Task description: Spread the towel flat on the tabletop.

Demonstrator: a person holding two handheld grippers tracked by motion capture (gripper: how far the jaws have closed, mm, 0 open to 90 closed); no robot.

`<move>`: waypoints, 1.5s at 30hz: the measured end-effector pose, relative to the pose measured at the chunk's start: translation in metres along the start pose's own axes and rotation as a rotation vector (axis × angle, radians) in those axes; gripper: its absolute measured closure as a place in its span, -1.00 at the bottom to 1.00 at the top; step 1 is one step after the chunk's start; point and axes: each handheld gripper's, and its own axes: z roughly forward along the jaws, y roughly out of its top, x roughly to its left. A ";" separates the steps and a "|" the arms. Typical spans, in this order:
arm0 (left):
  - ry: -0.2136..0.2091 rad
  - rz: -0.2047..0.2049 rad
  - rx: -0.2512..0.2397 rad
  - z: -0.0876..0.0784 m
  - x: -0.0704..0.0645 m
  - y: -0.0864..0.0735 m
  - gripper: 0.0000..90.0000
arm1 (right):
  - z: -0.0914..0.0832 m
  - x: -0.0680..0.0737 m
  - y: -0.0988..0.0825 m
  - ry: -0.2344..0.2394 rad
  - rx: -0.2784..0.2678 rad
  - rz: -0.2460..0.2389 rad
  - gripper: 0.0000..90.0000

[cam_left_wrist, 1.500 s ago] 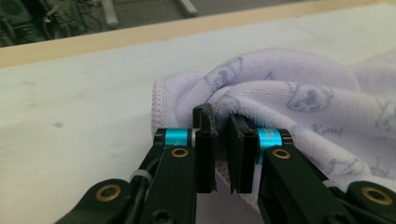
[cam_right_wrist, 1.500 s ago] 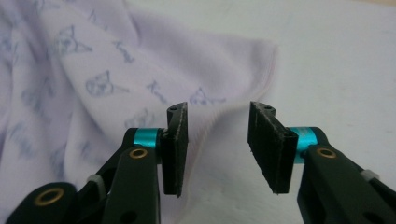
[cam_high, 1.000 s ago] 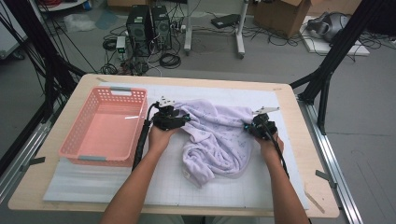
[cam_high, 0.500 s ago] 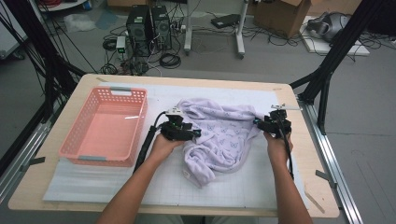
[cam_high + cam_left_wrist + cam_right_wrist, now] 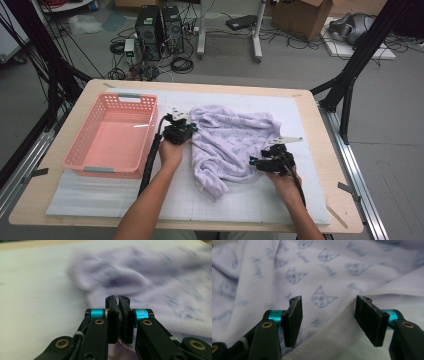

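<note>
Left gripper [image 5: 186,126] sat at the upper-left edge of the garment [image 5: 234,145]. In the left gripper view its jaws were pressed together on a fold of the lilac fabric [image 5: 160,287], with a bit of cloth showing between the pads low in the frame. That view was motion-blurred, so edge detail was poor.

Right gripper [image 5: 257,161] was at the garment's lower-right edge, pointing left across it. Its jaws stood wide apart in the right gripper view, gripping nothing, with the cloth [image 5: 329,267] lying flat under and between them. A ribbed hem ran diagonally below the right-hand pad [image 5: 370,315].

The garment lay crumpled on the white gridded mat [image 5: 260,200], centre-right of the table [image 5: 330,125] and just beside the basket [image 5: 114,140], not touching it as far as I could tell.

Materials:
- Garment: soft knit, pale lilac, printed with small blue cat faces and script text, ribbed edging.
- Basket: pink plastic, rectangular, slotted walls, grey handle strips on both short ends.
- Table: light wood top, rounded corners.
- Gripper pads: flat, black, ridged.

Counts: one garment, one basket, one mat, two grippers, two forearms entering from the bottom of the high view.
</note>
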 end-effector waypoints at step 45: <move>-0.312 0.233 0.166 -0.013 -0.071 -0.036 0.64 | -0.051 -0.015 -0.041 -0.163 -0.165 0.044 0.05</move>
